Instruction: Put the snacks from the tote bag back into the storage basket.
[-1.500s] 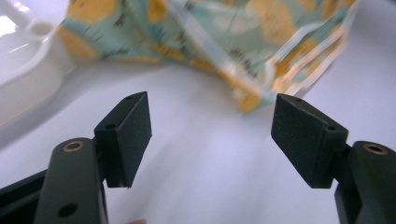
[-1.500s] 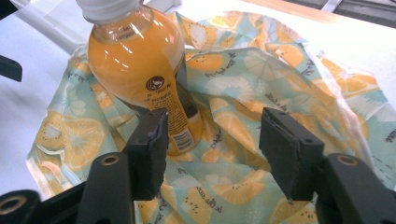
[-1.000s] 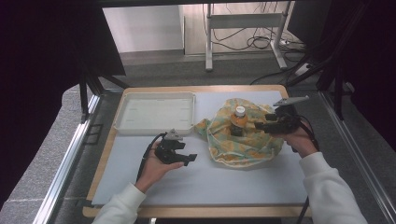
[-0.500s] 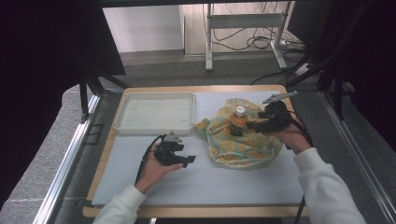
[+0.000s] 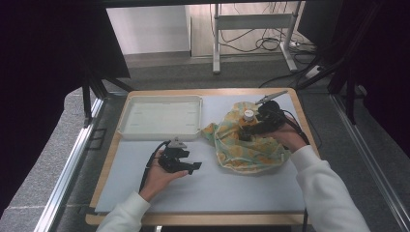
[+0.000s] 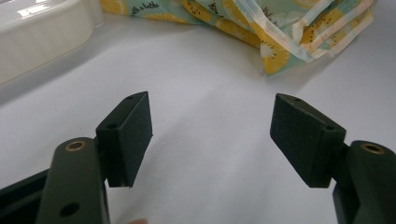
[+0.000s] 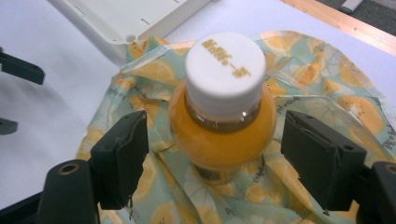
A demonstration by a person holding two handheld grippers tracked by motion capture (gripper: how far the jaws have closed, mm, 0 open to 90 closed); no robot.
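A small bottle (image 7: pixel 222 121) of orange juice with a white cap stands upright on a crumpled citrus-print cloth (image 5: pixel 246 150) at the right of the white mat. My right gripper (image 7: pixel 215 149) is open with the bottle's shoulder between its jaws, and a gap shows on each side. Its jaws have just been opening. From above, the right gripper (image 5: pixel 246 128) sits just in front of the bottle (image 5: pixel 248 115). My left gripper (image 6: pixel 210 135) is open over bare mat with nothing between its pads. It rests in the left hand at mid-table (image 5: pixel 191 166), short of the cloth's edge (image 6: pixel 280 28).
A shallow white tray (image 5: pixel 159 118) lies at the back left of the mat, close to the cloth's left corner. The wooden table edge (image 5: pixel 309 140) runs just right of the right hand. Cables trail from both grippers.
The right hand has shifted left across the cloth, bringing its gripper closer around the bottle. The left hand and its gripper have stayed put.
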